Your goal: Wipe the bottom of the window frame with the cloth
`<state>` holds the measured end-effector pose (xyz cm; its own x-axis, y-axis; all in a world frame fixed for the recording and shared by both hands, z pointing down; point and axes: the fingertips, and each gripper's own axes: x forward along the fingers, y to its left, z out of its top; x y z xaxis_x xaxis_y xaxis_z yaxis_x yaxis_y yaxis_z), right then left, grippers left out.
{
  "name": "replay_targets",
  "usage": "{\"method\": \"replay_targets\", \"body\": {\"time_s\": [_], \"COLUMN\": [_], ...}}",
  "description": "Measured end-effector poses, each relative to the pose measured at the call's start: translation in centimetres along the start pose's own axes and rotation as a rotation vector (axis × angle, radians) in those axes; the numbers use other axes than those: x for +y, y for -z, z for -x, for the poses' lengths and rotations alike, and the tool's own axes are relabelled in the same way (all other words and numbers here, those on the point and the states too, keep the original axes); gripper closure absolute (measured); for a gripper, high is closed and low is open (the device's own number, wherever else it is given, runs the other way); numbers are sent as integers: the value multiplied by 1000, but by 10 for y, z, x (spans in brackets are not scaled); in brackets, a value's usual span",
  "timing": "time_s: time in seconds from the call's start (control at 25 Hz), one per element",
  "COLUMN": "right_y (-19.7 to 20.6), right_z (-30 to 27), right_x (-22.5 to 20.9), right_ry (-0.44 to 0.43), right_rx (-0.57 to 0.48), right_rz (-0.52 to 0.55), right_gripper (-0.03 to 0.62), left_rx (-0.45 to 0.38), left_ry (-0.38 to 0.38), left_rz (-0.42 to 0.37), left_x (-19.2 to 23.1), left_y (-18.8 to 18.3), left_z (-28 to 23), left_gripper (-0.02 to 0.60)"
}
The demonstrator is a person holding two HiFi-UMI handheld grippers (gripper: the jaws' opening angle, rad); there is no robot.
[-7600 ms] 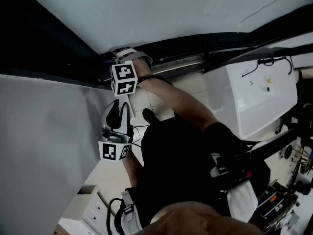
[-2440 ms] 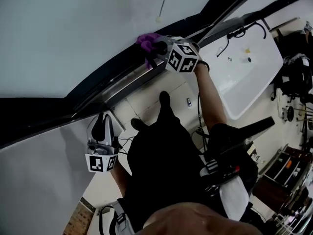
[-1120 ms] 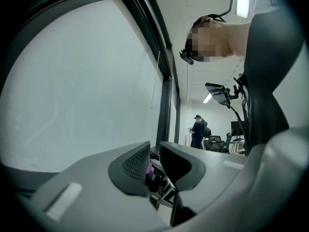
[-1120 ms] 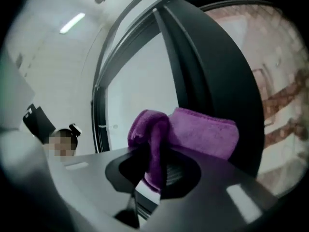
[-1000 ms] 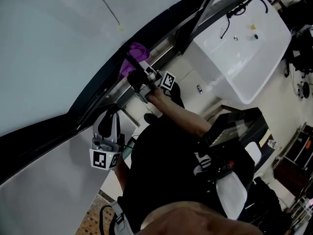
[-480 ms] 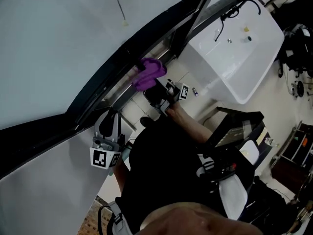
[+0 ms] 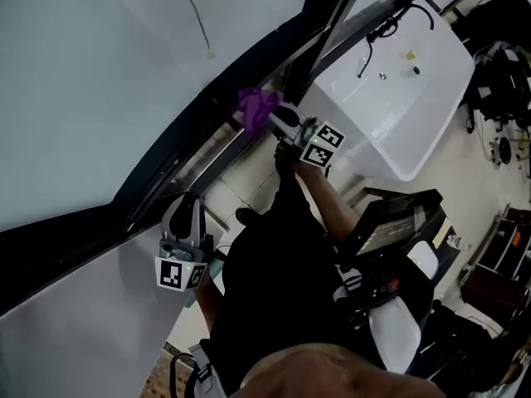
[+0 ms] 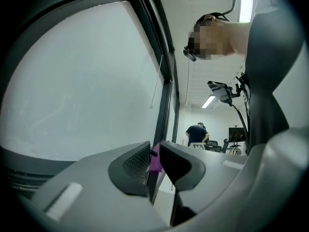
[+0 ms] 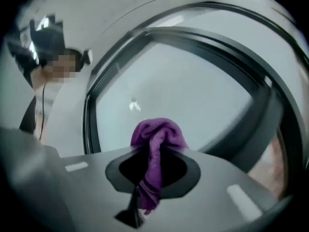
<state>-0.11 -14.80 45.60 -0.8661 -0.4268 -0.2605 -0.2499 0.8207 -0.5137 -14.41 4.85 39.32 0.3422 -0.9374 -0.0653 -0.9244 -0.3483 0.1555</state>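
Across the upper left of the head view spreads the pale window pane (image 7: 99, 81), with a thin cord (image 7: 196, 19) hanging on it. Below it the dark window frame (image 7: 178, 152) runs diagonally from lower left to upper right. At upper right stands a white sink (image 7: 415, 98). The person's black-clad torso (image 7: 282, 288) fills the lower centre, with one arm reaching up toward the frame and the other held low at left.

Just above the frame's middle, the right gripper (image 7: 269, 116) points at the frame's bottom rail, its marker cube (image 7: 323, 145) trailing toward the sink. In the right gripper view its jaws are clamped on the purple cloth (image 9: 155, 144), which bunches above the tips and hangs down between them. In the head view the cloth (image 7: 257, 104) sits over the bottom rail, though actual contact cannot be made out.

At lower left of the head view, the left gripper (image 7: 187, 210) is upright, well apart from the cloth and just below the frame. In the left gripper view its jaws are drawn almost together with only a thin slit between them, and they hold nothing.
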Motion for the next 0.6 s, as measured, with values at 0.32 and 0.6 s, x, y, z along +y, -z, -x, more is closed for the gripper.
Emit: {"method": "replay_targets", "body": {"time_s": [0.32, 0.6], "right_y": [53, 67], "right_z": [-132, -138], "right_x": [-21, -14], "right_ry": [-168, -304], "right_rx": [853, 1013], "right_rz": [815, 1246], "right_gripper": [539, 543], "left_rx": [-13, -3], "left_ry": [-9, -82], "left_rz": [-14, 5], "left_x": [-11, 1], "left_y": [-3, 4], "left_z": [-31, -36], "left_gripper": [517, 517]}}
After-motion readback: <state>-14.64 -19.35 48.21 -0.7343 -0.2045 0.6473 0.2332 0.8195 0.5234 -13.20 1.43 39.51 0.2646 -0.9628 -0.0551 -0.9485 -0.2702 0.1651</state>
